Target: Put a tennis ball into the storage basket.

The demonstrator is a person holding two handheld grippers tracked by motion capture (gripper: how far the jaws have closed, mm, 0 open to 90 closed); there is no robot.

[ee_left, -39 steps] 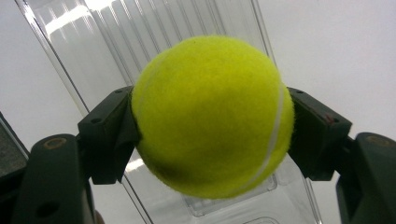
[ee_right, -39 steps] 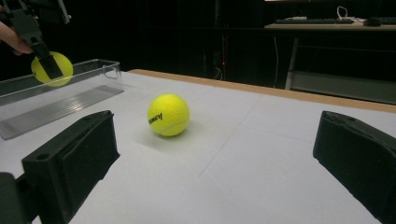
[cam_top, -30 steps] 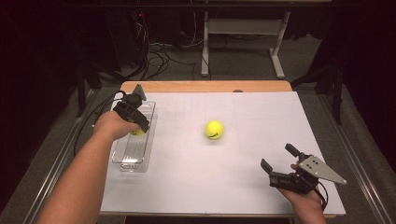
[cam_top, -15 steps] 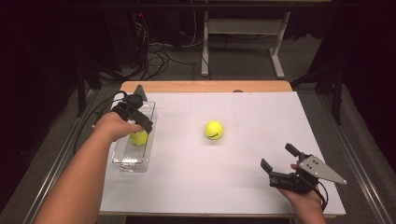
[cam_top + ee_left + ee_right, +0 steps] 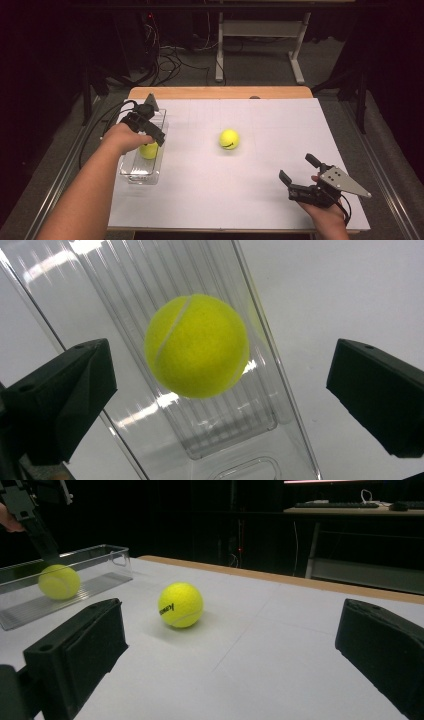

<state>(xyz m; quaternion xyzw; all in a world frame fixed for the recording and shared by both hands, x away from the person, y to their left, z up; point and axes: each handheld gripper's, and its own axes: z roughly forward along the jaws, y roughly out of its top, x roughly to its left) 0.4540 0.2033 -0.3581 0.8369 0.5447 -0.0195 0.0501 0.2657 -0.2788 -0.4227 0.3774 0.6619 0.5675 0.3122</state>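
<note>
A clear plastic tray (image 5: 134, 172) stands at the table's left side. A yellow tennis ball (image 5: 148, 150) lies inside it, loose. My left gripper (image 5: 150, 131) hovers just above that ball; its jaws have just been opening and now stand wide, the ball (image 5: 196, 346) below and between them, untouched. A second tennis ball (image 5: 229, 139) rests on the white table mid-way across. My right gripper (image 5: 297, 167) sits open near the front right edge, aimed at that second ball (image 5: 180, 605), with nothing between its jaws.
The white table sheet (image 5: 260, 200) has a wooden strip (image 5: 220, 92) along its far edge. Cables and a desk frame (image 5: 260, 35) stand on the dark floor beyond. The tray (image 5: 100, 555) sits to the left of the loose ball.
My left gripper has opened and let go of the tennis ball, which now lies on the tray's floor. The right gripper has not moved.
</note>
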